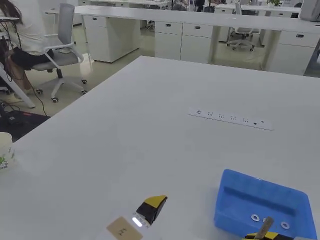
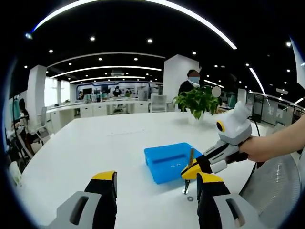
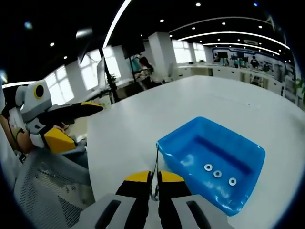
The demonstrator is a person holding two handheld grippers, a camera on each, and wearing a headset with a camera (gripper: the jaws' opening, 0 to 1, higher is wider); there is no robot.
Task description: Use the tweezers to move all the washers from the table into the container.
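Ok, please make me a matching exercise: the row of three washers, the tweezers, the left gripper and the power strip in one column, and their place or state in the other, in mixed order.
1 row of three washers
2 tweezers
3 left gripper
4 power strip

A open, holding nothing
B inside the blue container
C clamped in the right gripper
D flat on the table, beyond the container

Pairs: 1-B, 2-C, 3-A, 4-D.
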